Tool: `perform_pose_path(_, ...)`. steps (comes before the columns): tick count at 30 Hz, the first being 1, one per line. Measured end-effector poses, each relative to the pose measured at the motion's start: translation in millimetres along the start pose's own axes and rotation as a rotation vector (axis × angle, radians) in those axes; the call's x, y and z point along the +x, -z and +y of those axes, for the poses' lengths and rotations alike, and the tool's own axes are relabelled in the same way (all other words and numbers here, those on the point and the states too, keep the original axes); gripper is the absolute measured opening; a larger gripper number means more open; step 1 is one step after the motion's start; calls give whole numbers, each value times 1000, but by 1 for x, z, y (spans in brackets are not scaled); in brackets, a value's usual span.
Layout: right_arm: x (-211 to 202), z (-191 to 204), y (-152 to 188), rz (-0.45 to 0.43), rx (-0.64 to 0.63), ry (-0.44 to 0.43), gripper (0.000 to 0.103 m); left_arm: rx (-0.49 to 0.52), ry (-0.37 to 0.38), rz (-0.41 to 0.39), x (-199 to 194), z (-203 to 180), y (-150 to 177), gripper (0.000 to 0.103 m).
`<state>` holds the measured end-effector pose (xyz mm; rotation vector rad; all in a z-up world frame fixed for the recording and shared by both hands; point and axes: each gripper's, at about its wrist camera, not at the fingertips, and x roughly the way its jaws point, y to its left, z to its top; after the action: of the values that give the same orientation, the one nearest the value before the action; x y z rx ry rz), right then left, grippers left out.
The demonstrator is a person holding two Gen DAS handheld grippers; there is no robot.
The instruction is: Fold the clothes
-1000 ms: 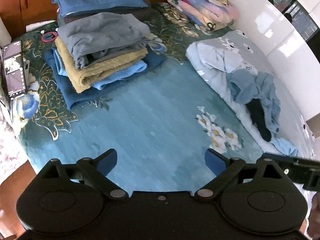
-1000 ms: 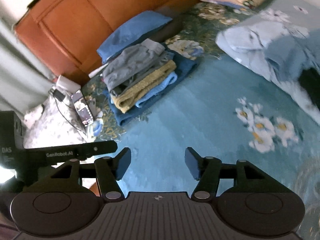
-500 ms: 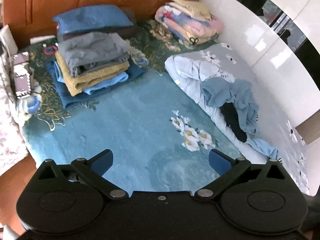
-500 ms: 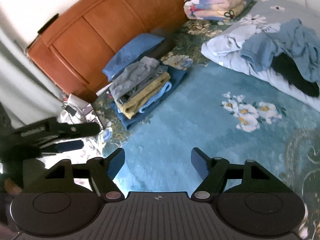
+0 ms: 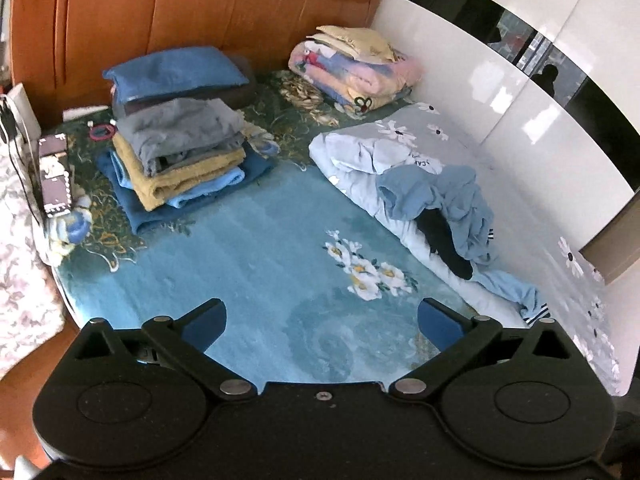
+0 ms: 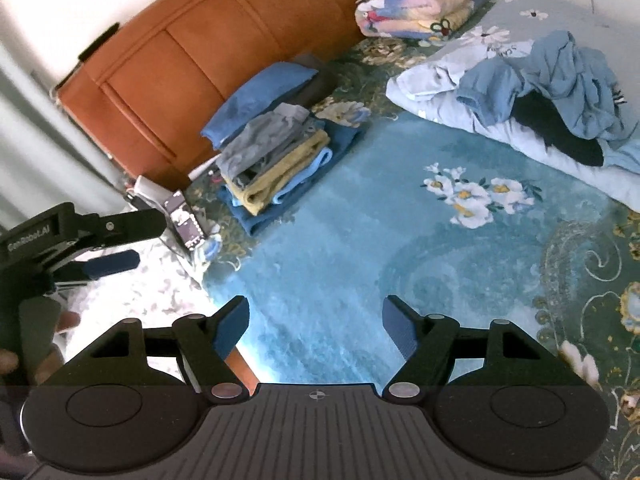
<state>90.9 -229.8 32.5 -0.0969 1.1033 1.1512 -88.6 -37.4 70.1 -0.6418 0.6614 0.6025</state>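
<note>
A stack of folded clothes [image 5: 176, 160], grey on top of tan and blue, lies on the teal floral bedspread [image 5: 260, 264] near the headboard. The same stack [image 6: 276, 160] shows in the right wrist view. A crumpled heap of light blue garments with a black one [image 5: 440, 208] rests on the pale flowered quilt at the right, and that unfolded heap [image 6: 560, 92] is also in the right wrist view. My left gripper [image 5: 322, 320] hangs open over bare bedspread, holding nothing. My right gripper [image 6: 316, 320] is open and empty too. The left gripper [image 6: 108, 240] also shows at the right wrist view's left edge.
An orange wooden headboard [image 5: 200, 12] runs along the back. A blue pillow [image 5: 176, 72] and folded blankets [image 5: 356, 68] lie against it. A phone [image 5: 56, 176] sits at the bed's left edge. A glossy white wall [image 5: 500, 92] bounds the right side.
Both grippers have drawn back and up from the bed, so the stack and heap look smaller and more headboard shows. The right jaws have widened; the left ones opened slightly.
</note>
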Motion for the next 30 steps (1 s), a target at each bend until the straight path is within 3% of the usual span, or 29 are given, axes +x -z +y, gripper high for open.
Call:
perform_pose_path(11, -21, 50, 30, -16, -52, 70, 72, -2, 3, -56, -36, 15, 18, 101)
perform_pose_path(17, -30, 67, 29, -50, -156, 154, 72, -3, -36, -18, -35, 9, 28, 101)
perform_pose_path(18, -31, 68, 27, -62, -163, 169, 72, -1, -44, -24, -36, 6, 28, 101)
perform_pose_path(20, -30, 70, 22, -79, -169, 199, 83, 3, -68, -48, -39, -1, 28, 101)
perform_pose_path(26, -27, 68, 4, -92, -211, 199, 82, -1, -154, -103, -39, -34, 30, 101)
perform_pose_path(30, -31, 62, -1, -95, -281, 191, 83, 22, -207, -100, -35, -60, 39, 101)
